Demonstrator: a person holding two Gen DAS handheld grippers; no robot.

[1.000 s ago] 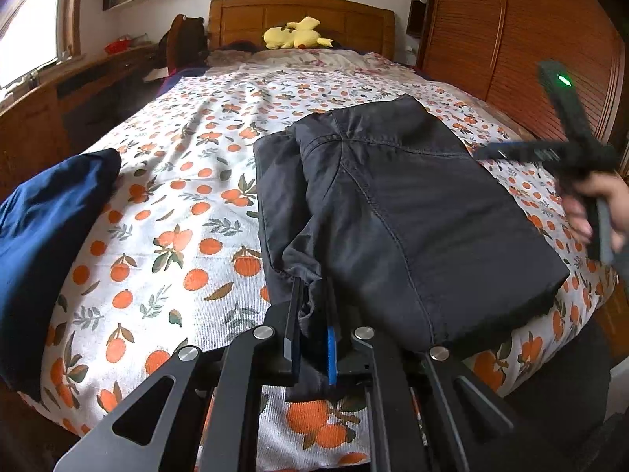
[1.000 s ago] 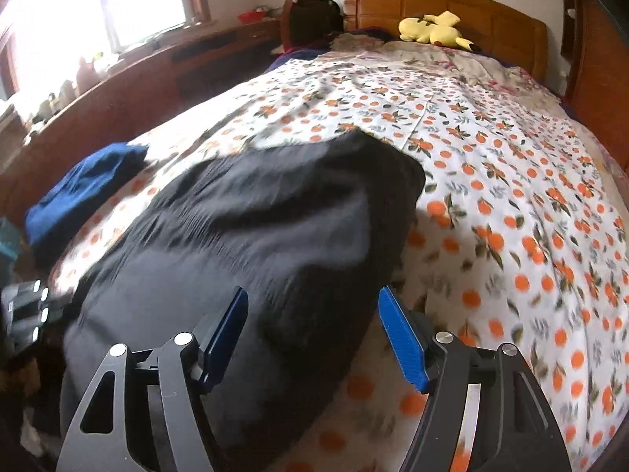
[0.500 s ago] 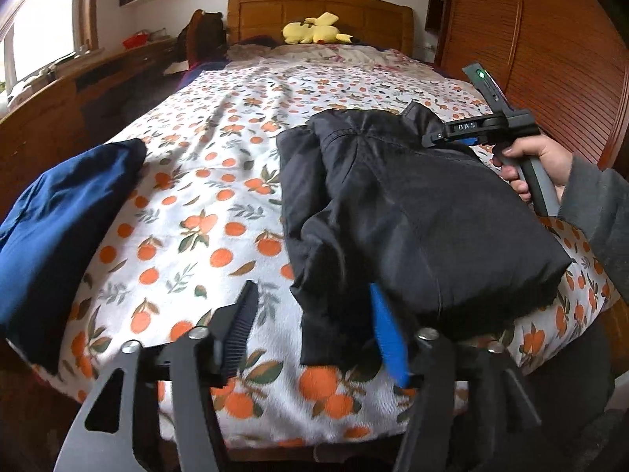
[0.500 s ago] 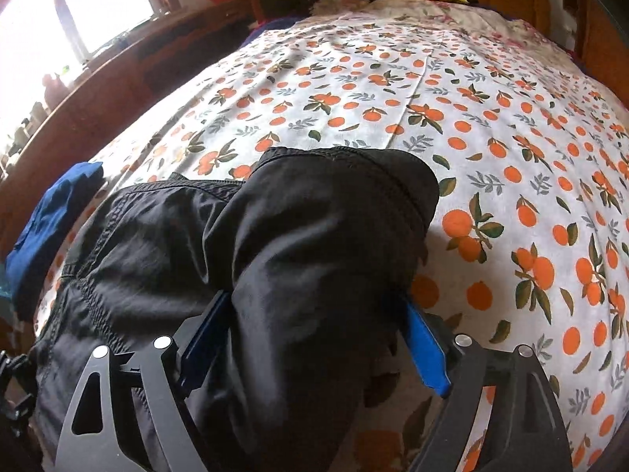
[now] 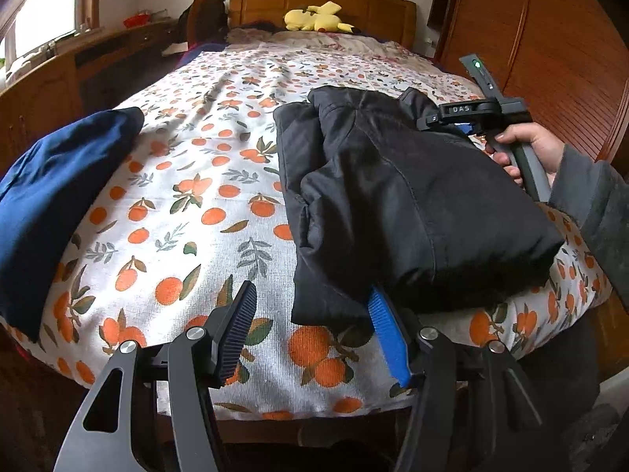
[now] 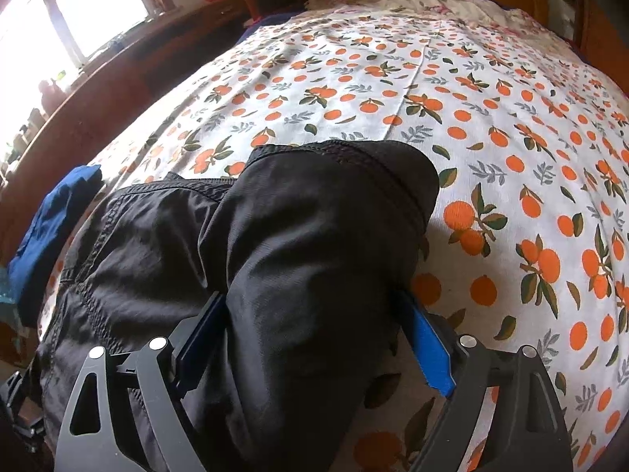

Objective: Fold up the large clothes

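Bed (image 5: 188,204) w/ orange-print sheet carries my folded black garment (image 5: 412,196) at 3 o'clock. L gripper (image 5: 310,330) just opened, holding nothing; R gripper (image 6: 314,338) just widened, straddling a fold, grip unclear, prob. to square it.

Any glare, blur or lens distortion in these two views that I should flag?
Left wrist: sharp, window blown out at top left, bedspread bulging from fisheye. Right wrist: window overexposed with haze at left, strong fisheye curve, black garment dark yet seams readable.
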